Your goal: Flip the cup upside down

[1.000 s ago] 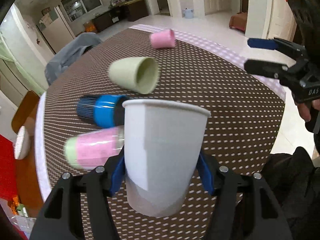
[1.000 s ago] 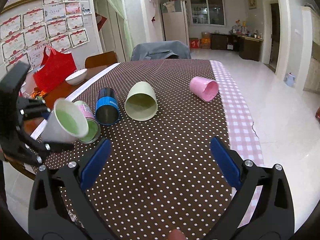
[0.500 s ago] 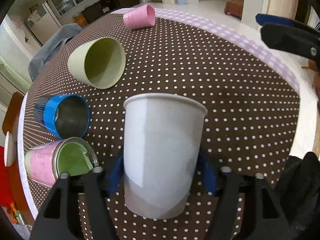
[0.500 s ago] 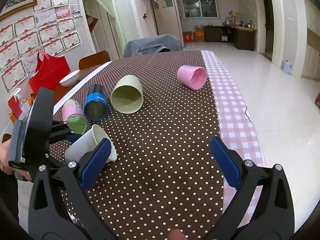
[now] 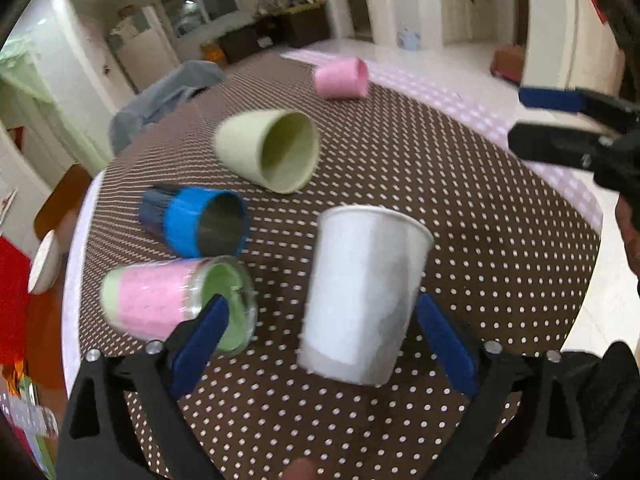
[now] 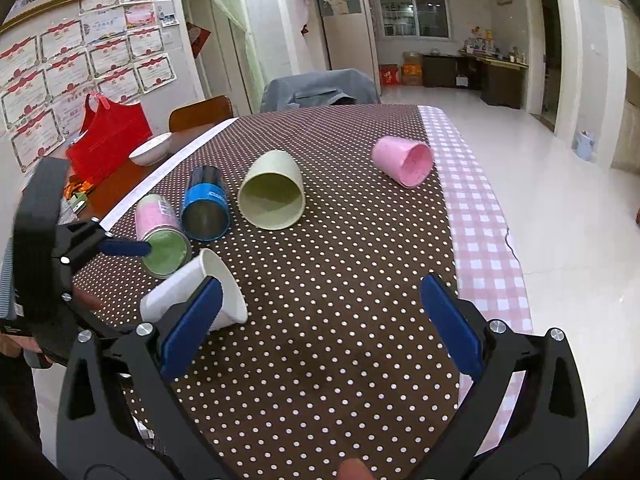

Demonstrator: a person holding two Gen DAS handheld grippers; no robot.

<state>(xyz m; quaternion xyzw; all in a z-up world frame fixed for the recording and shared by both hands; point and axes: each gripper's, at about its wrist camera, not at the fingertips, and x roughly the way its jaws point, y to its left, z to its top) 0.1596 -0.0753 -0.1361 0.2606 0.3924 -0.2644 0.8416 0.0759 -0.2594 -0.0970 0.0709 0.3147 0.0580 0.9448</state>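
Observation:
A white paper cup (image 5: 362,296) lies on its side on the brown dotted tablecloth (image 5: 460,208), between the spread fingers of my left gripper (image 5: 326,340), which is open and no longer clamps it. In the right wrist view the cup (image 6: 192,294) lies tilted, rim toward the table's middle, partly behind a blue finger pad. My right gripper (image 6: 318,326) is open and empty, hovering over the near edge of the table.
Several other cups lie on their sides: a pink-and-green one (image 6: 160,234), a blue one (image 6: 205,210), a pale green one (image 6: 272,196) and a pink one (image 6: 402,160). A red bag (image 6: 106,136) and white bowl (image 6: 150,149) sit at the left.
My left gripper opened and let go of the white cup, which now lies tilted on the cloth. The left gripper drew back and its view swung. The right gripper stayed put.

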